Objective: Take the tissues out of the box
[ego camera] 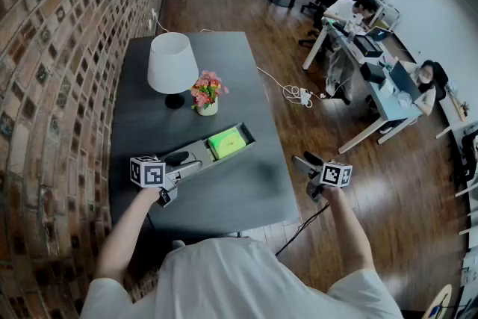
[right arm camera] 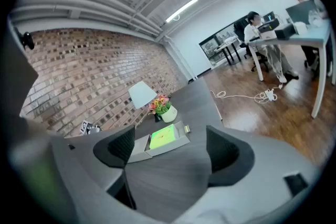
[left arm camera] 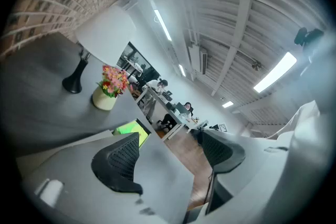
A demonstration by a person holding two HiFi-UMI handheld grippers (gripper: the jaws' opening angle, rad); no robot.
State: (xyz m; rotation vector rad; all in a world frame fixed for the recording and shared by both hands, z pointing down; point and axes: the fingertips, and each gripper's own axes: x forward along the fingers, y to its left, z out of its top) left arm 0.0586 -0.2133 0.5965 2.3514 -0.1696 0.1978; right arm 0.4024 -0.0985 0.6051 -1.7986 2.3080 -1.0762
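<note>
A long grey box lies open on the dark table, with a bright green tissue pack in its right end. My left gripper hovers at the box's left end, open with nothing between its pads. My right gripper hangs off the table's right edge over the floor, open and holding nothing. In the right gripper view the box and green pack lie ahead between the jaws of that gripper. The left gripper view shows the pack past its left pad.
A white lamp and a pot of flowers stand behind the box. A brick wall runs along the table's left side. A cable and power strip lie on the wood floor; people sit at desks to the right.
</note>
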